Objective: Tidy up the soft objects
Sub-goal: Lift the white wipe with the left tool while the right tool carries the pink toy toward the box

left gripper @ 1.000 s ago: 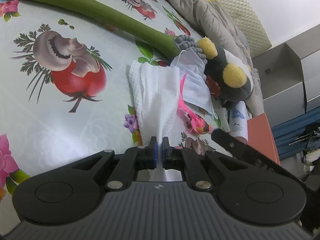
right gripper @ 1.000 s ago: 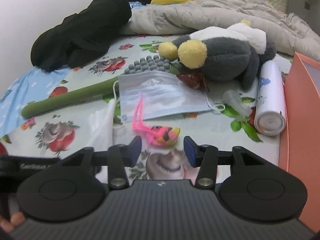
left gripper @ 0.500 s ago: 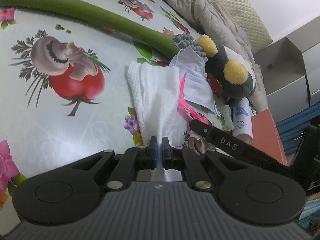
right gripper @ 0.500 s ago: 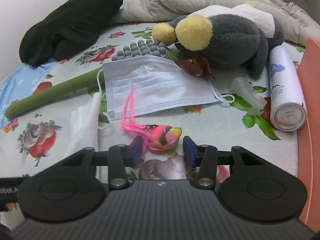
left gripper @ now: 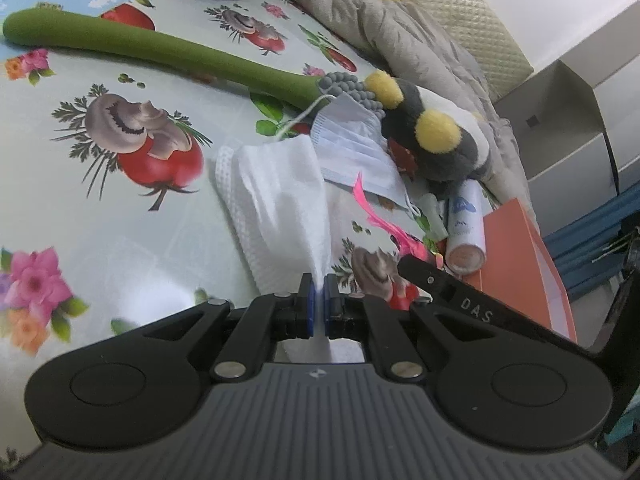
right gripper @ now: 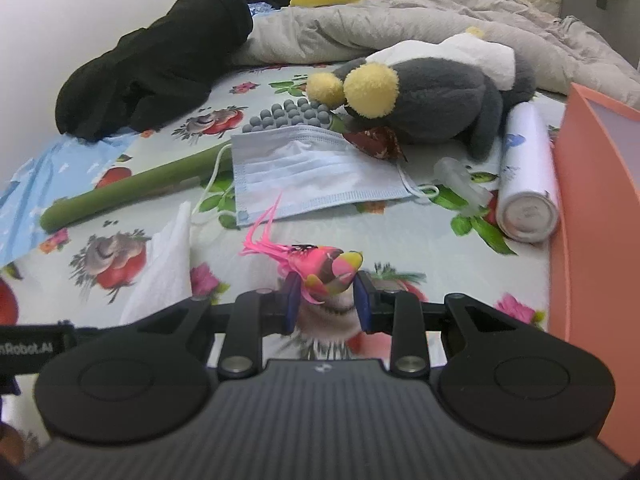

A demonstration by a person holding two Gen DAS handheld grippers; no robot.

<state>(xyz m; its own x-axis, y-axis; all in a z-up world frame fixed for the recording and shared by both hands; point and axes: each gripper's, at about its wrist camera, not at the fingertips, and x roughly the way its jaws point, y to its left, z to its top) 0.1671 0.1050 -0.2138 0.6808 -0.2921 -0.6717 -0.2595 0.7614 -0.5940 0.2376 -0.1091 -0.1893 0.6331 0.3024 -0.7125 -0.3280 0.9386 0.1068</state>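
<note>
A: Left gripper (left gripper: 319, 298)?
B: Jaws clamped on the white cloth (left gripper: 280, 196) lying on the bed (left gripper: 100, 220).
A: Right gripper (right gripper: 325, 300)?
B: Jaws apart, flanking the pink toy (right gripper: 320, 266) beside the face mask (right gripper: 312, 168).

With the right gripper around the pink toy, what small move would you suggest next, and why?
Probably close the right gripper on the pink toy. The toy already sits between the open fingers, which have not yet pinched it. The left gripper is shut on the white cloth, so it needs no change.
</note>
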